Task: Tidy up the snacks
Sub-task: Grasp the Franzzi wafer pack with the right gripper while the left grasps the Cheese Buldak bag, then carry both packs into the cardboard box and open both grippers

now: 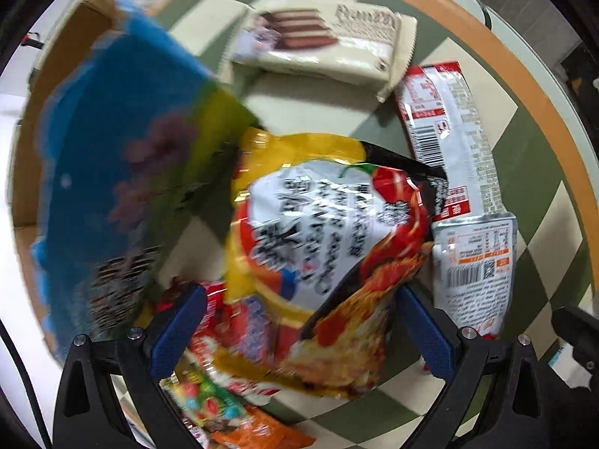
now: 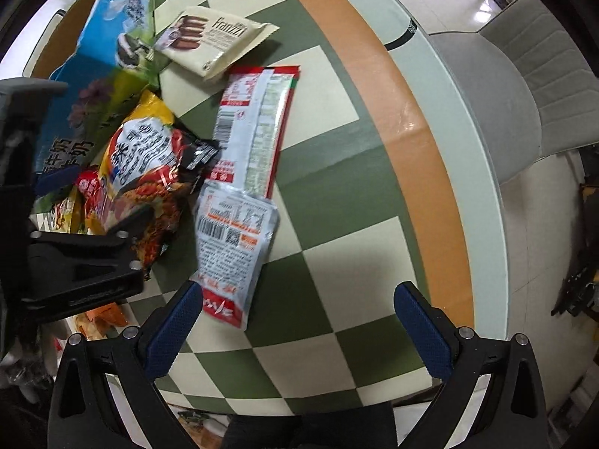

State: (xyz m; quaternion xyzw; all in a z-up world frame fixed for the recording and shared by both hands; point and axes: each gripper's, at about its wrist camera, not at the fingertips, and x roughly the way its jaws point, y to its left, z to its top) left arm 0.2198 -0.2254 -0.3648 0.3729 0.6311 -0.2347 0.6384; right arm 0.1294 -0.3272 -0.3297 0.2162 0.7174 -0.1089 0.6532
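My left gripper [image 1: 299, 333] is open, its blue pads either side of a yellow-and-red noodle packet [image 1: 329, 247] that lies on other snacks; the packet also shows in the right wrist view [image 2: 146, 164]. A blue-and-green milk carton box [image 1: 119, 172] stands to its left. A cream wafer pack [image 1: 329, 45], a long red-and-white packet [image 1: 449, 131] and a silver pouch [image 1: 475, 269] lie on the checkered table [image 1: 524, 149]. My right gripper [image 2: 299, 333] is open and empty, with the silver pouch [image 2: 236, 239] just ahead of its left pad.
A brown cardboard box [image 1: 26, 172] stands behind the milk carton at the left. More small snack packs [image 1: 224, 411] lie under the left gripper. The table has an orange band and pale rim [image 2: 468, 149]. A grey chair [image 2: 524, 86] stands beyond it.
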